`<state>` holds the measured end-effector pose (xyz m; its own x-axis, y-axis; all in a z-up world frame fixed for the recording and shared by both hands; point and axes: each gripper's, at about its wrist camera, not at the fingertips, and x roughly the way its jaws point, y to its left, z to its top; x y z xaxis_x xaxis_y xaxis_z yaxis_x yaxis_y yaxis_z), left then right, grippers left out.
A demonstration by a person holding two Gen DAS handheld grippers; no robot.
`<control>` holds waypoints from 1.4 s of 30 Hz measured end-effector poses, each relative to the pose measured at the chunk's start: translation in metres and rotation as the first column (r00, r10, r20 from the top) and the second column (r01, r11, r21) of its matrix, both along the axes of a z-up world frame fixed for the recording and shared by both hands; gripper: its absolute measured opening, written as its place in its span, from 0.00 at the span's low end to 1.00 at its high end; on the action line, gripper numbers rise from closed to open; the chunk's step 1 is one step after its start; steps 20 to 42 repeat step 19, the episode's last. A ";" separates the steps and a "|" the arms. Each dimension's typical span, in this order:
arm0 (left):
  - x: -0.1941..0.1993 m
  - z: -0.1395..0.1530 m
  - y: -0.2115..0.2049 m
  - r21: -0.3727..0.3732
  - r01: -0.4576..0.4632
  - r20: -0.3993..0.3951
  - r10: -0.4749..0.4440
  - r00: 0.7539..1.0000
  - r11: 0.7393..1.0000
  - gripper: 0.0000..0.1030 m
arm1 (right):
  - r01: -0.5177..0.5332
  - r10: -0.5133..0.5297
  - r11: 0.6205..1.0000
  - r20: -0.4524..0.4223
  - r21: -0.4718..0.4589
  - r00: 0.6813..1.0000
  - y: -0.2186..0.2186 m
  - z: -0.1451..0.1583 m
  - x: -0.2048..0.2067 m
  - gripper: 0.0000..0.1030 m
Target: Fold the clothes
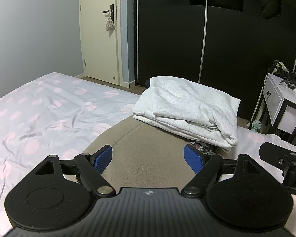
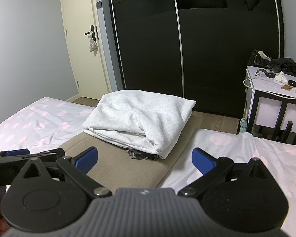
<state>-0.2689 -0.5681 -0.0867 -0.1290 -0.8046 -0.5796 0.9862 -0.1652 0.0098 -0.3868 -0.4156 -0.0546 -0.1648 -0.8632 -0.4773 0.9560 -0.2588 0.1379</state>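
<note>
A white garment lies folded in a thick bundle on a beige blanket on the bed; it also shows in the right wrist view. A dark patterned cloth peeks out from under its near edge. My left gripper is open and empty, hovering over the blanket short of the bundle. My right gripper is open and empty, also short of the bundle. The right gripper shows at the right edge of the left wrist view.
The bed sheet is white with pink dots. A black wardrobe stands behind the bed, a cream door to its left. A white side table with clutter stands at the right.
</note>
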 end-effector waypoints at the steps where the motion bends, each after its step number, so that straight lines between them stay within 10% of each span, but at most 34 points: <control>1: 0.000 0.000 0.000 0.000 0.000 0.000 0.000 1.000 1.000 0.77 | 0.000 0.000 1.000 0.000 0.000 1.000 0.000 0.000 0.000 0.99; 42: -0.001 -0.007 0.001 0.009 -0.009 0.014 0.009 1.000 1.000 0.77 | -0.005 0.005 1.000 0.013 0.013 1.000 -0.001 -0.003 0.000 0.99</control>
